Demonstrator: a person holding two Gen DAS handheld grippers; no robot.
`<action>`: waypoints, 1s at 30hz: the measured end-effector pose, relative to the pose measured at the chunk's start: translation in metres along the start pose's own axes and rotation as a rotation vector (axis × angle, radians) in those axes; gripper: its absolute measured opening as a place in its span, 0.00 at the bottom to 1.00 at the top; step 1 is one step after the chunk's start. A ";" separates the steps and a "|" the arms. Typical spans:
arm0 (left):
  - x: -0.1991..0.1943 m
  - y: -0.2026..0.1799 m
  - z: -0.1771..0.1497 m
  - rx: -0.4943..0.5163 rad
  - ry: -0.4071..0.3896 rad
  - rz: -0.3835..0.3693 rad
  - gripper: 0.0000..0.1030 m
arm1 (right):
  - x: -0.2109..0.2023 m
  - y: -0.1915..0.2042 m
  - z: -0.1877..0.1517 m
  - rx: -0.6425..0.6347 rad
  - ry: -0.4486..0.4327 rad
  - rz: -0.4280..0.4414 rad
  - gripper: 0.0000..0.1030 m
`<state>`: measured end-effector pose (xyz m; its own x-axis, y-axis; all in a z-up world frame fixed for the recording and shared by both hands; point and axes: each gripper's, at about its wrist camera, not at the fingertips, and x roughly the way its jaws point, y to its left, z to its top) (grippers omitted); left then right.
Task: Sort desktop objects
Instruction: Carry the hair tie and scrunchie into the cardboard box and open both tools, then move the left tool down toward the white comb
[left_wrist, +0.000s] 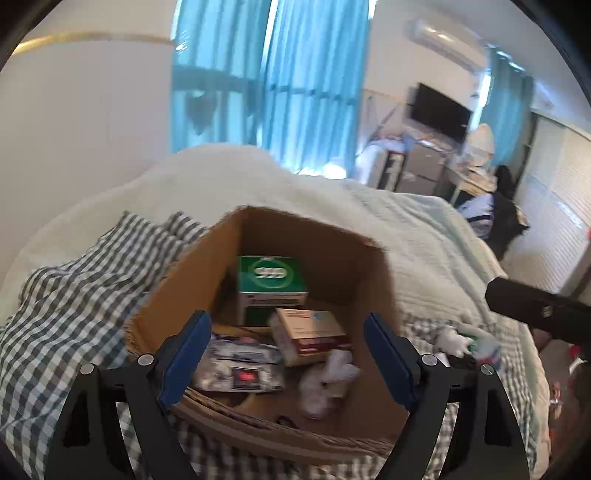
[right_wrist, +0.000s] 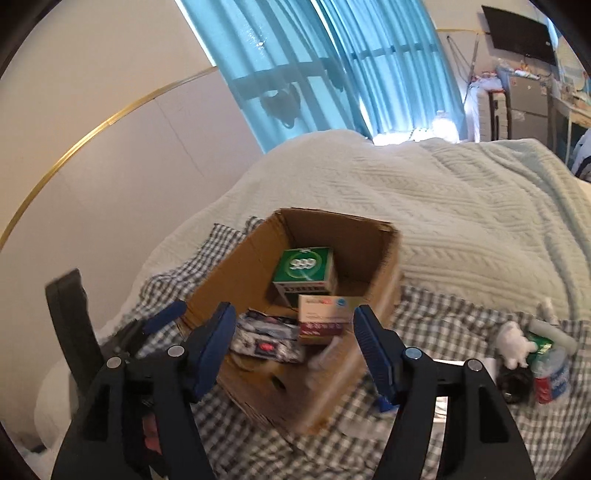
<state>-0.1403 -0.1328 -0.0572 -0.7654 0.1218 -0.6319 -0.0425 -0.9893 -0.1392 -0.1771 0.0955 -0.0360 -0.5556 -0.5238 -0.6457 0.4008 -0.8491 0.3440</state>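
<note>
Sitting on a grey-and-white checked cloth (right_wrist: 436, 317) spread over a bed, the open cardboard box (left_wrist: 334, 251) holds the sorted things: a green carton (left_wrist: 271, 275) stands upright against its far wall, a white-and-maroon medicine box (left_wrist: 308, 334) lies tilted just in front of it, a flat printed packet (left_wrist: 240, 363) lies to the left on the box floor, and a crumpled white tissue (left_wrist: 328, 376) sits near the front right corner. The left gripper (left_wrist: 286, 363) hangs just above the near rim of the box with its blue-padded jaws spread wide and nothing between them. The right gripper (right_wrist: 295, 350) is likewise spread wide and empty, held over the box's near corner. Out on the cloth to the right of the box, still unsorted, lie a small white plush toy (right_wrist: 511, 343), a green item (right_wrist: 541, 347) touching it, a small plastic bottle with a red-and-blue label (right_wrist: 552, 376) and a dark round object (right_wrist: 513, 380) beside them; motion blur hides finer detail. Beyond the cloth a pale knitted blanket (right_wrist: 461, 206) covers the bed, with blue curtains (right_wrist: 332, 55) behind.
</note>
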 end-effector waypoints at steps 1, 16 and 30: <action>-0.002 -0.006 -0.001 0.017 0.000 -0.017 0.85 | -0.008 -0.010 -0.006 0.006 0.001 -0.018 0.64; 0.018 -0.175 -0.102 0.463 0.188 -0.415 0.85 | -0.054 -0.173 -0.109 0.274 0.079 -0.255 0.64; 0.125 -0.158 -0.153 0.469 0.344 -0.236 0.84 | -0.059 -0.211 -0.144 0.310 0.132 -0.275 0.64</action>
<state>-0.1311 0.0505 -0.2305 -0.4536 0.2826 -0.8452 -0.5222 -0.8528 -0.0048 -0.1238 0.3157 -0.1691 -0.5051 -0.2791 -0.8167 0.0018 -0.9466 0.3224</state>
